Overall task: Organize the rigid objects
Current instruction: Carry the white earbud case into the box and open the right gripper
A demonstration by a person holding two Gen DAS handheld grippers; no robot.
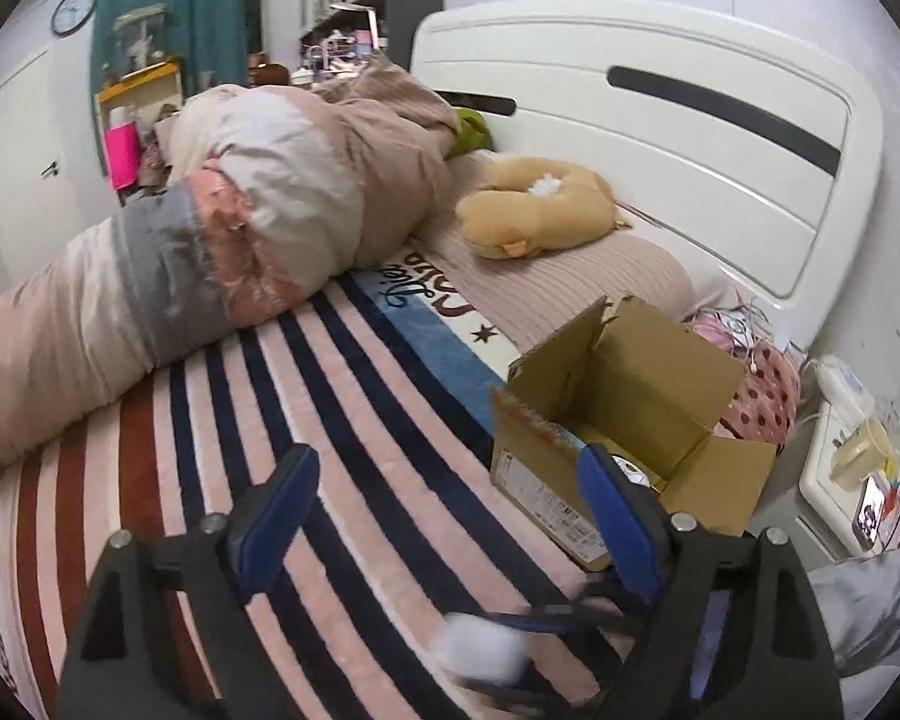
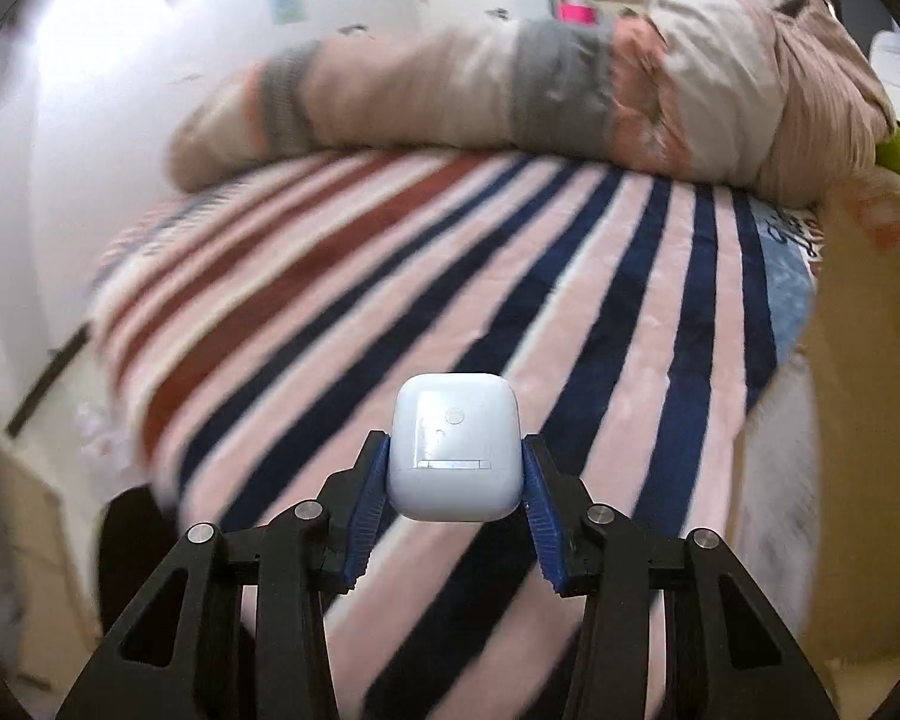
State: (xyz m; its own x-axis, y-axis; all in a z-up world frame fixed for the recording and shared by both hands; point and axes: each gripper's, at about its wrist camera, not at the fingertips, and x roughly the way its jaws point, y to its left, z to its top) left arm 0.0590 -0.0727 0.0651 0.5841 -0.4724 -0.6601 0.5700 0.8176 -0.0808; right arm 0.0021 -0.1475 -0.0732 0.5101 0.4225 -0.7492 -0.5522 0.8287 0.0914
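Observation:
My right gripper (image 2: 455, 468) is shut on a white earbud case (image 2: 455, 447) and holds it above the striped blanket (image 2: 510, 276). The case also shows blurred at the bottom of the left wrist view (image 1: 480, 651), below my left gripper. My left gripper (image 1: 450, 474) is open and empty over the blanket (image 1: 330, 420). An open cardboard box (image 1: 630, 414) stands on the bed to its right, with a small object inside behind the right finger (image 1: 615, 516). The box edge shows blurred at the right of the right wrist view (image 2: 864, 360).
A rolled duvet (image 1: 228, 228) lies across the far side of the bed. A tan neck pillow (image 1: 534, 210) rests on a pillow by the white headboard (image 1: 660, 138). A bedside stand (image 1: 852, 480) with a cup and phone stands right of the bed.

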